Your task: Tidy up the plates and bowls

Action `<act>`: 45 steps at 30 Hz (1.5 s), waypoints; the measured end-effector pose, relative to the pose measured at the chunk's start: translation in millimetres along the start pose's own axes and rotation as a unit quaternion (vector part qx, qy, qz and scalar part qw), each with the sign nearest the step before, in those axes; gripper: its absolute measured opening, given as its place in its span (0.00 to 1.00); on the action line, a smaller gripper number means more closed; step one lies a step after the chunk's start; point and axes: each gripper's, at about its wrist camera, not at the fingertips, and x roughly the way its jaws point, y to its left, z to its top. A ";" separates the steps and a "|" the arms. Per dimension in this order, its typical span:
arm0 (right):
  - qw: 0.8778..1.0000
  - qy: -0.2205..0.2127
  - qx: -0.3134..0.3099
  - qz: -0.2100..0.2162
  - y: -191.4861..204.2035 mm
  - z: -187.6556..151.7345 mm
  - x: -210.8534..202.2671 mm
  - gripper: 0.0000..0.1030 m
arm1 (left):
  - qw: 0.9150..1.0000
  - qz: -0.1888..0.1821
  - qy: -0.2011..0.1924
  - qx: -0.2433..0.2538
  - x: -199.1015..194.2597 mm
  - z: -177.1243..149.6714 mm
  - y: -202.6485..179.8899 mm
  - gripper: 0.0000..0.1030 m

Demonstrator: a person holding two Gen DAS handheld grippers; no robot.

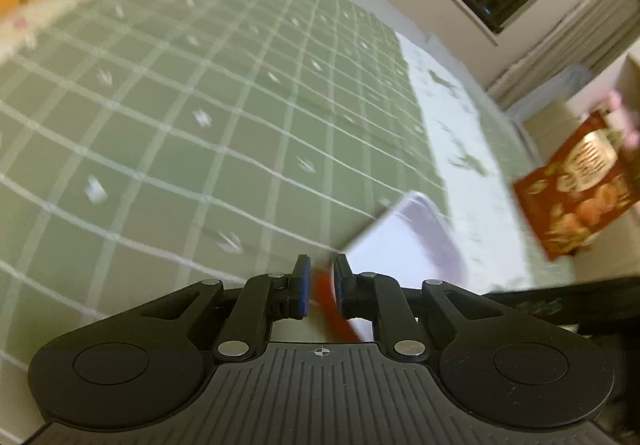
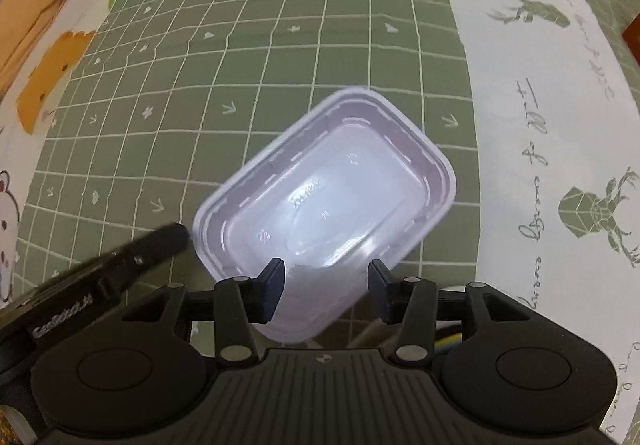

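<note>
Bowl-wise, only one shows up: a white rectangular plastic container (image 2: pixel 324 201) lying tilted on the green grid cloth (image 2: pixel 248 45), no plates in sight. Looks light, thin-walled and a bit flexy, probably slick too, so I'd pinch the rim on a long side rather than the floor. Right gripper (image 2: pixel 326 285) hovers above its near edge, jaws wide apart, holding nothing. Left gripper (image 1: pixel 321 287) is pinched nearly together on something red; can't tell what. One red snack box (image 1: pixel 576 185) sits off to the side.
</note>
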 end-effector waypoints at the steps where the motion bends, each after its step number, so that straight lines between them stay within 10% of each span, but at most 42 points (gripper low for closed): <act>1: 1.000 -0.010 0.005 -0.012 -0.2 0.4 -2.6 0.46 | 1.000 0.000 -0.007 0.009 1.9 0.7 1.1 0.13; 14: 0.990 0.010 0.099 -0.096 -35.4 24.4 21.0 0.46 | 0.999 -0.034 -0.004 0.034 42.5 15.4 -32.3 0.13; 27: 0.993 0.027 0.087 -0.070 -16.5 32.1 52.9 0.47 | 0.996 -0.052 0.066 0.030 42.8 -0.5 -7.3 0.19; 35: 0.998 -0.001 0.057 -0.022 -3.2 36.1 51.1 0.47 | 0.999 -0.037 0.007 0.008 9.7 7.7 9.3 0.19; 45: 0.998 0.024 0.056 -0.034 -0.7 23.0 55.6 0.47 | 0.998 -0.015 0.052 0.034 50.1 1.9 -9.5 0.20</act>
